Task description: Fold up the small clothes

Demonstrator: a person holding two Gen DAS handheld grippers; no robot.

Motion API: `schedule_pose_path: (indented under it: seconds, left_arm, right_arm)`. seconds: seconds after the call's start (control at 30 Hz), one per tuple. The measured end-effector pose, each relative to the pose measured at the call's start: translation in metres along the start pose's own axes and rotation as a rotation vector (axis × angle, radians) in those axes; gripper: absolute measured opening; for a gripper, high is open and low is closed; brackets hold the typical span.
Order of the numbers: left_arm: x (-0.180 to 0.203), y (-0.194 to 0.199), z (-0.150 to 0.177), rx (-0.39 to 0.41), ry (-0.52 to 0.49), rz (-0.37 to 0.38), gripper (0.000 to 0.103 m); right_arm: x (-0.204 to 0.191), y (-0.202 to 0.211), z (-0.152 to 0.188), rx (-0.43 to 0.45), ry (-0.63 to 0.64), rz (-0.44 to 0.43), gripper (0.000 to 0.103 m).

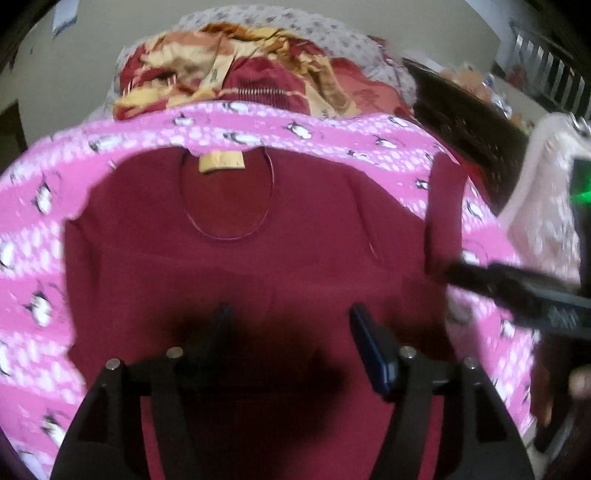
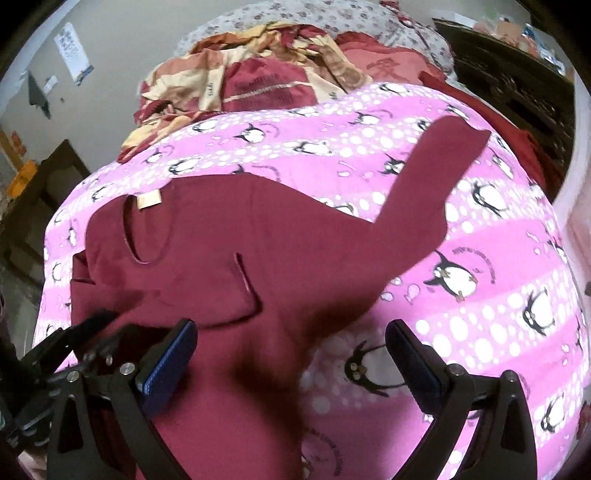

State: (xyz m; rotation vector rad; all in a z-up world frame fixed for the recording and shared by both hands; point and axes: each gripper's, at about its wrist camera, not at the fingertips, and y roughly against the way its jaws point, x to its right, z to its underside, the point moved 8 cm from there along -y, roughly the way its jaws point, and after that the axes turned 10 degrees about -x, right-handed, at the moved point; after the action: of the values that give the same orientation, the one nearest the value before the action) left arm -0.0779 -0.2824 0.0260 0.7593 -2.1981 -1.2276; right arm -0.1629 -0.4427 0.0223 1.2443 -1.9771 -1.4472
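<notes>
A maroon long-sleeved top [image 1: 258, 266] lies flat on a pink penguin-print blanket [image 1: 33, 258], neck opening and tan label [image 1: 221, 162] at the far side. My left gripper [image 1: 291, 317] hovers over the top's lower middle, jaws open with nothing pinched between them. In the right wrist view one sleeve [image 2: 443, 158] stretches up to the right across the blanket [image 2: 498, 258], and a folded edge crosses the top's body [image 2: 207, 258]. My right gripper [image 2: 291, 350] stands wide open above the top's right edge, holding nothing. Each gripper shows in the other's view: right gripper [image 1: 465, 277], left gripper [image 2: 92, 332].
A crumpled red and yellow quilt [image 1: 236, 70] is piled beyond the blanket, with floral bedding [image 2: 332, 18] behind it. Dark carved wooden furniture [image 2: 517, 92] stands at the right. A pale wall with paper sheets [image 2: 70, 48] is at the left.
</notes>
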Motion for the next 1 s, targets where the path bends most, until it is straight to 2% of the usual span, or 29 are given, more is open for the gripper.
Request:
schedule_pose_path:
  seconds: [0.1,0.17,0.3,0.37,0.47,0.57,0.6,0.63,0.67,0.7,0.77,0.93,1.0]
  left_arm:
    - [-0.033,0.036,0.013,0.072,-0.005,-0.077,0.084]
    - [-0.064,0.05,0.024,0.087,0.024,-0.139,0.085]
    - [-0.126,0.048,0.052,0.022,0.132,-0.253,0.085]
    - [-0.15,0.039,0.066,-0.028,0.189,-0.284,0.085]
    - [-0.168,0.029,0.08,-0.073,0.236,-0.305,0.085]
    - [-0.176,0.018,0.092,-0.121,0.259,-0.329,0.085]
    - [-0.177,0.014,0.096,-0.137,0.268,-0.335,0.085]
    - [-0.179,0.011,0.099,-0.146,0.277,-0.334,0.085]
    - [-0.18,0.009,0.101,-0.15,0.285,-0.326,0.085]
    - [-0.181,0.008,0.103,-0.152,0.293,-0.321,0.085]
    - [-0.184,0.006,0.105,-0.15,0.307,-0.312,0.085]
    - [-0.19,0.014,0.101,-0.114,0.328,-0.297,0.085]
    - [-0.192,0.015,0.099,-0.111,0.321,-0.305,0.085]
  right_arm:
    - [-0.012,-0.004,-0.001,0.005,0.052,-0.046,0.103]
    - [-0.024,-0.009,-0.001,0.004,0.1,-0.054,0.1]
    - [-0.049,-0.025,-0.002,-0.012,0.223,-0.02,0.085]
    - [-0.059,-0.037,-0.003,-0.016,0.275,0.02,0.085]
    - [-0.061,-0.05,-0.017,-0.004,0.278,0.054,0.084]
    - [-0.06,-0.071,-0.03,-0.04,0.239,0.029,0.083]
    - [-0.062,-0.078,-0.032,-0.051,0.244,0.02,0.073]
    - [-0.066,-0.089,-0.032,-0.071,0.267,0.014,0.046]
    - [-0.069,-0.095,-0.031,-0.08,0.283,0.02,0.034]
    - [-0.071,-0.095,-0.03,-0.064,0.295,0.032,0.033]
    - [-0.077,-0.084,-0.029,-0.027,0.326,0.006,0.017]
    - [-0.061,-0.03,-0.038,0.087,0.296,0.016,0.014]
    - [-0.039,-0.015,-0.046,0.129,0.25,0.086,0.014]
